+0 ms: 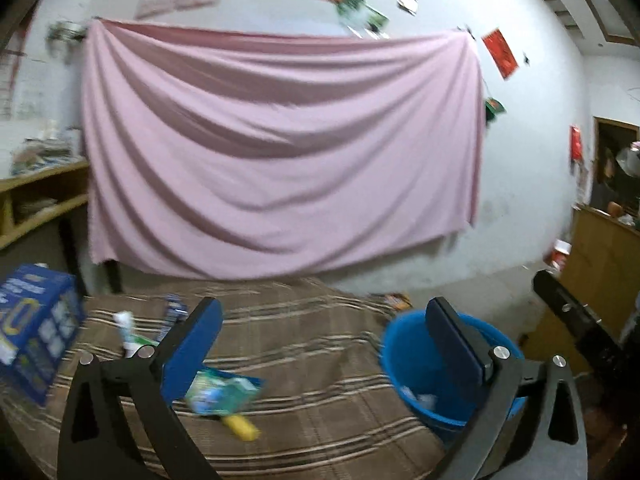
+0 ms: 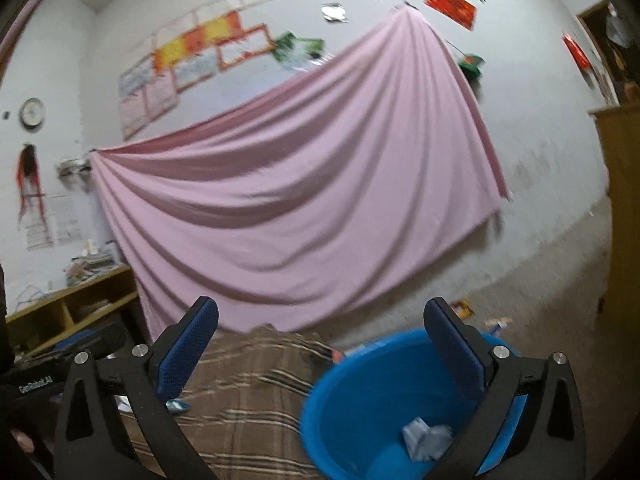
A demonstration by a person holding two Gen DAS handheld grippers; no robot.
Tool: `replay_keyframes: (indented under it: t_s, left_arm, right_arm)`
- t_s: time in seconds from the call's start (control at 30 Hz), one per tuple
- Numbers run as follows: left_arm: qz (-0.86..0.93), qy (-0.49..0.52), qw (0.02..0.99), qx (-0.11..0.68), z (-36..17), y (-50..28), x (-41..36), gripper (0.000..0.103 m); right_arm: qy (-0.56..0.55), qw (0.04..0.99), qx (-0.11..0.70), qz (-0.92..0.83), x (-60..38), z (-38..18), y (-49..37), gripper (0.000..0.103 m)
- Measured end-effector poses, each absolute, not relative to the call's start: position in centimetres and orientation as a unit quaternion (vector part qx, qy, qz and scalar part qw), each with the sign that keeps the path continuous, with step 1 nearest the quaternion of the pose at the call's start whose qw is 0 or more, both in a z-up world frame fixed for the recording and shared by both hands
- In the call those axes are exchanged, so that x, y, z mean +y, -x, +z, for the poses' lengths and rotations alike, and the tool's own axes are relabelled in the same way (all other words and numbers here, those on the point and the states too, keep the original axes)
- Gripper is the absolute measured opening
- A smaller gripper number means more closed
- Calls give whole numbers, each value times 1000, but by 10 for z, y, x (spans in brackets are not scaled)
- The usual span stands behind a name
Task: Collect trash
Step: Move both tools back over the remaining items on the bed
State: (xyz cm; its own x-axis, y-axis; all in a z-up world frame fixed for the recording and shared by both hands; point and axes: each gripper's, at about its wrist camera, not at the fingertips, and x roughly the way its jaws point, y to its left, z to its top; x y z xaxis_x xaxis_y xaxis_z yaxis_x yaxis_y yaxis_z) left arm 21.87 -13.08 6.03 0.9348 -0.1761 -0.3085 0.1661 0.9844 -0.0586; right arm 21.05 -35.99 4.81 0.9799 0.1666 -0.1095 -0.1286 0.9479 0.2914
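Note:
A blue plastic bucket [image 1: 416, 364] stands at the right end of the brown striped tablecloth [image 1: 304, 380], with crumpled white trash [image 1: 420, 398] in its bottom. The bucket also shows in the right wrist view [image 2: 372, 396], holding crumpled grey-white paper [image 2: 426, 438]. On the cloth lie a green and blue wrapper [image 1: 224, 394], a yellow piece [image 1: 242, 428] and a white tube [image 1: 128, 332]. My left gripper [image 1: 326, 344] is open and empty above the cloth, the wrapper beside its left finger. My right gripper [image 2: 322, 346] is open and empty, its right finger over the bucket.
A blue printed carton [image 1: 36, 328] stands at the table's left end. A pink sheet [image 1: 280, 152] hangs on the wall behind. Wooden shelves [image 1: 36, 200] stand at the left, a wooden cabinet [image 1: 604, 260] at the right. Litter [image 2: 464, 308] lies on the floor.

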Motion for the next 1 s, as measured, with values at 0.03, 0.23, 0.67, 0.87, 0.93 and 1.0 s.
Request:
replay_keyframes:
  t_s: [0.03,0.23,0.67,0.87,0.93,1.0]
  left_arm:
    - [-77,17,985,151,61,-213,-122,100]
    - [-14,18,991,130,59,-183,-74,100]
    - [63,9,984,164,23,-139,0,100]
    - [79,13,974,212,5,-148,24,100]
    - [78,19,969,235,-2,-156,30,100]
    - [72,22,964,254,-7,-164,33,100]
  right_arm:
    - [-139,985,60,80,-355,50,-209,103]
    - [-97,988,22,116,-310,61,-200,103]
    - [-38,976,80,198,-224,56,-215,103]
    - [-25,965,144,216,-203,44,-231,103]
    - [-19,961,166,219,-198,40,-235,103]
    - [-24,954,198,225,-195,35,-243,103]
